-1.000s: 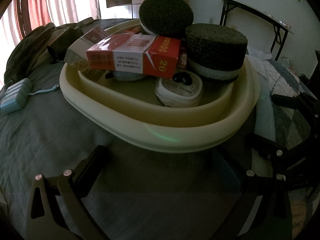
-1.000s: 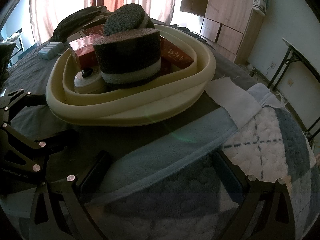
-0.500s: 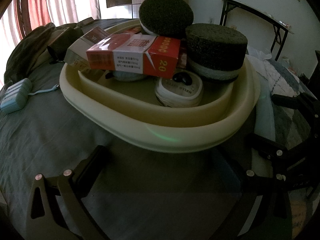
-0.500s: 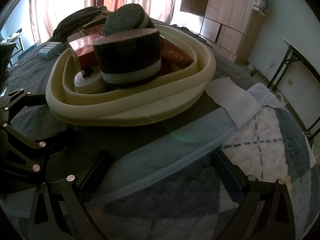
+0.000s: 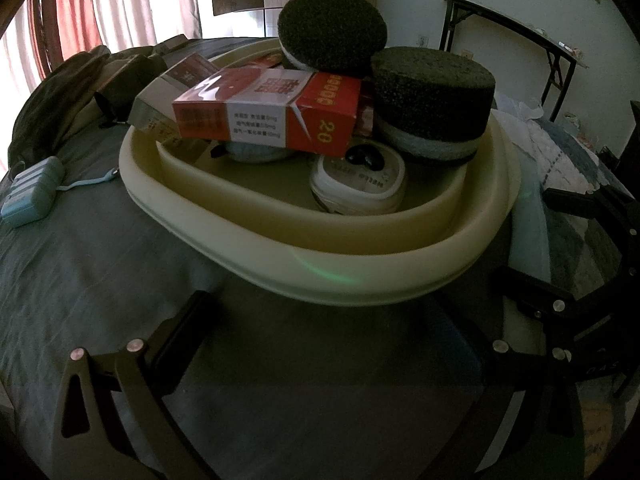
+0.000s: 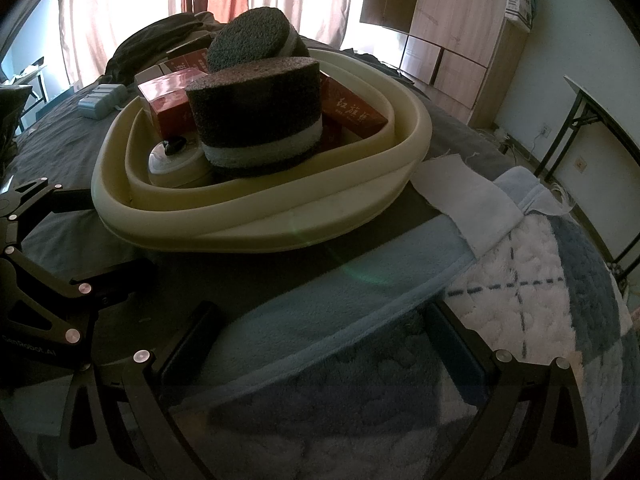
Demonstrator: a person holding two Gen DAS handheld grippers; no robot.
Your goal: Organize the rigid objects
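Where red, carton marked "20".

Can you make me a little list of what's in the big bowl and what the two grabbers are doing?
container: cream basin on the bed
inside: two round dark sponges, red boxes, small white round case
outside: pale blue case on the grey sheet, left of the basin
left gripper: open, empty, in front of the basin
right gripper: open, empty, over the blue blanket
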